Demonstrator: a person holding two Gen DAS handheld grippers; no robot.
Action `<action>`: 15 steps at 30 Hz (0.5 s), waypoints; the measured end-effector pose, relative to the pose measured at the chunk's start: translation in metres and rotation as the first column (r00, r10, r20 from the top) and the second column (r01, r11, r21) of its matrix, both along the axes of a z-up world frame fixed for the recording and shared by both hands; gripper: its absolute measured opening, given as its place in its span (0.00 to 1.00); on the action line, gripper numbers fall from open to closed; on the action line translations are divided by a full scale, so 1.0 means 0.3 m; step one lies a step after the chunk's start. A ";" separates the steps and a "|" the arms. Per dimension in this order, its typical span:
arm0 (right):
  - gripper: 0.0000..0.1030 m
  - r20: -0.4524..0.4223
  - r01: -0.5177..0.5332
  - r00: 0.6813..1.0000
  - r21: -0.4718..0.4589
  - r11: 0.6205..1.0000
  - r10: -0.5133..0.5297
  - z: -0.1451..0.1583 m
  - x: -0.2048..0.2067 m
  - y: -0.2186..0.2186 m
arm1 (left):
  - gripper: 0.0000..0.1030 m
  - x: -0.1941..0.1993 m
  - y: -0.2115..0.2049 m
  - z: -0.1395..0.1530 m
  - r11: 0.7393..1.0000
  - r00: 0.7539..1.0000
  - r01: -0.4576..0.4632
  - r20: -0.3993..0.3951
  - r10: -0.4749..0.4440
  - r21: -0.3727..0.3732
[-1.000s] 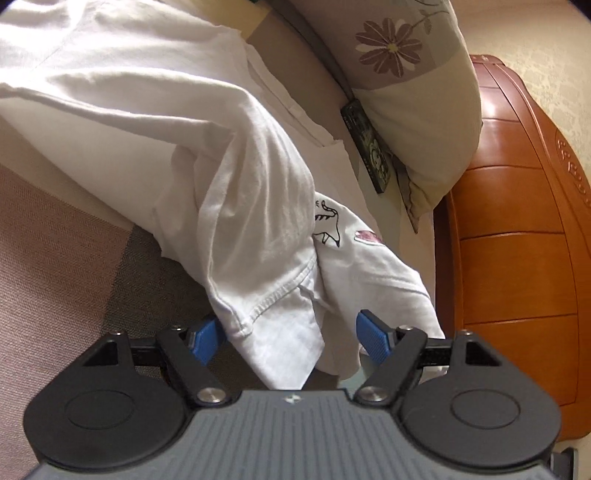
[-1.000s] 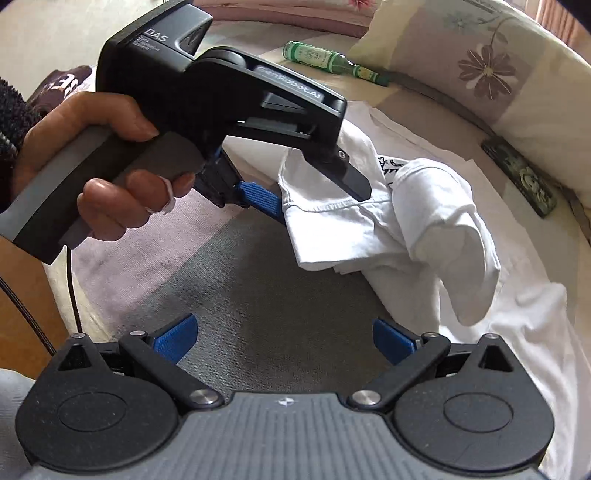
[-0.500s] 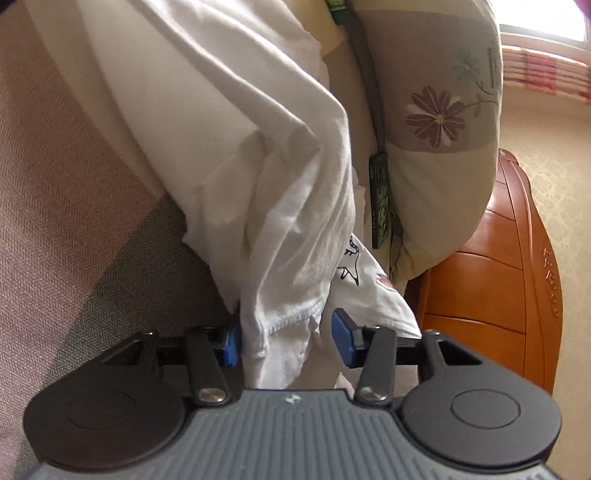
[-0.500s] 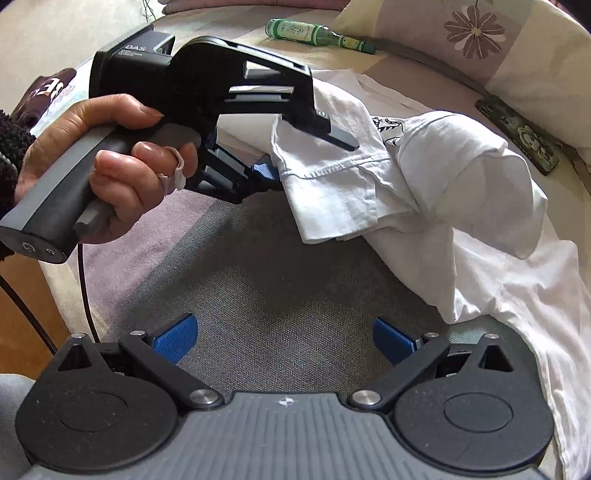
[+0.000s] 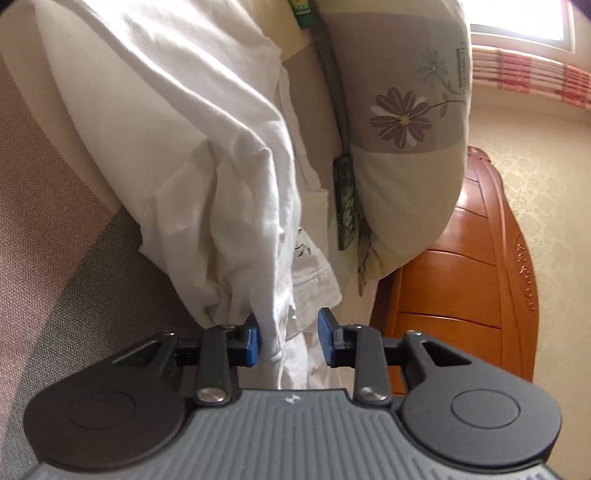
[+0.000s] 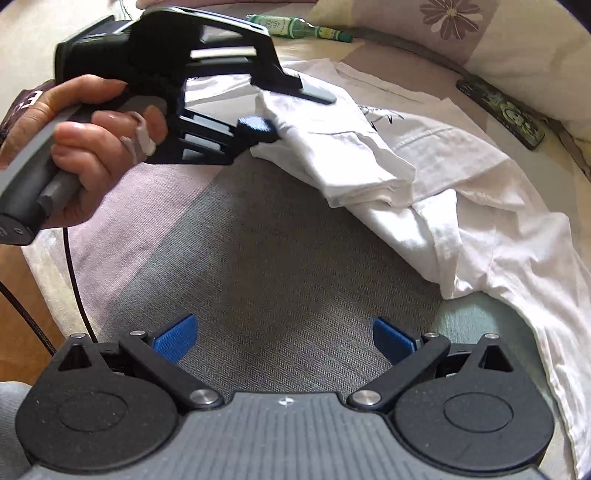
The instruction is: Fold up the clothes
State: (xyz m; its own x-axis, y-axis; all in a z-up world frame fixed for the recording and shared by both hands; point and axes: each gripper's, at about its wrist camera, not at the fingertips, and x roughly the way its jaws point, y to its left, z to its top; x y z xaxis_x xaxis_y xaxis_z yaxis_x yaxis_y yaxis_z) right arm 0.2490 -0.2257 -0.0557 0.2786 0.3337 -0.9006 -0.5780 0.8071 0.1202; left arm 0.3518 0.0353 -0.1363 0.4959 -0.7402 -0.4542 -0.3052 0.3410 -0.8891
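Since a second ago the left gripper [image 5: 289, 336] has narrowed its blue-padded jaws around a bunched fold of the white cotton T-shirt [image 5: 207, 155]; the left pad now presses the cloth, while a gap remains at the right pad, so the jaws are partly closed about the fabric rather than clenched tight on it. In the right wrist view the same left gripper [image 6: 258, 127], held by a person's hand [image 6: 85, 147] on its grey handle, has swung lower and further over the shirt, and the lifted hump of cloth seen earlier has dropped into a flatter fold lying across the garment. The right gripper [image 6: 282, 338] has stayed where it was, its jaws spread wide and empty above bare bedcover, just short of the shirt's near edge. The T-shirt [image 6: 461, 206] lies crumpled on the bed, with a small black printed figure showing near its middle. The surface is a woven bedspread with a grey panel [image 6: 266, 251] and pinkish-mauve bands [image 5: 40, 177]. Beyond the shirt a cream and grey pillow with a brown daisy print [image 5: 406, 122] leans against an orange-brown wooden headboard [image 5: 469, 280]; a dark patterned flat rectangular object [image 6: 500, 109] lies beside the pillow, and a green glass bottle [image 6: 299, 29] rests further back. A pale patterned wall [image 5: 546, 192] and a pink-striped curtain [image 5: 532, 75] close the room.
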 end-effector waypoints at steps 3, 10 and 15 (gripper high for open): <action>1.00 -0.001 0.006 1.000 0.002 1.000 -0.006 0.001 0.003 0.001 | 0.26 0.034 -0.024 -0.044 1.000 1.000 0.011 -0.005 -0.011 0.024; 1.00 -0.010 0.028 1.000 -0.007 1.000 -0.028 -0.013 0.002 -0.024 | 0.10 0.058 -0.022 -0.149 1.000 1.000 -0.011 -0.010 0.011 0.012; 1.00 -0.015 0.058 0.998 -0.010 0.998 -0.058 -0.015 0.002 -0.048 | 0.03 0.073 -0.036 -0.024 0.994 0.999 0.031 0.002 -0.032 0.107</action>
State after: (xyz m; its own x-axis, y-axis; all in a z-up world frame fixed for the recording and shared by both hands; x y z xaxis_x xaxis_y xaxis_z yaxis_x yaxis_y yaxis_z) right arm 0.2495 -0.2400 -0.0603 0.2837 0.3086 -0.9079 -0.5286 0.8403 0.1205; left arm 0.3738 0.0246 -0.1435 0.4748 -0.7026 -0.5300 -0.2897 0.4439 -0.8480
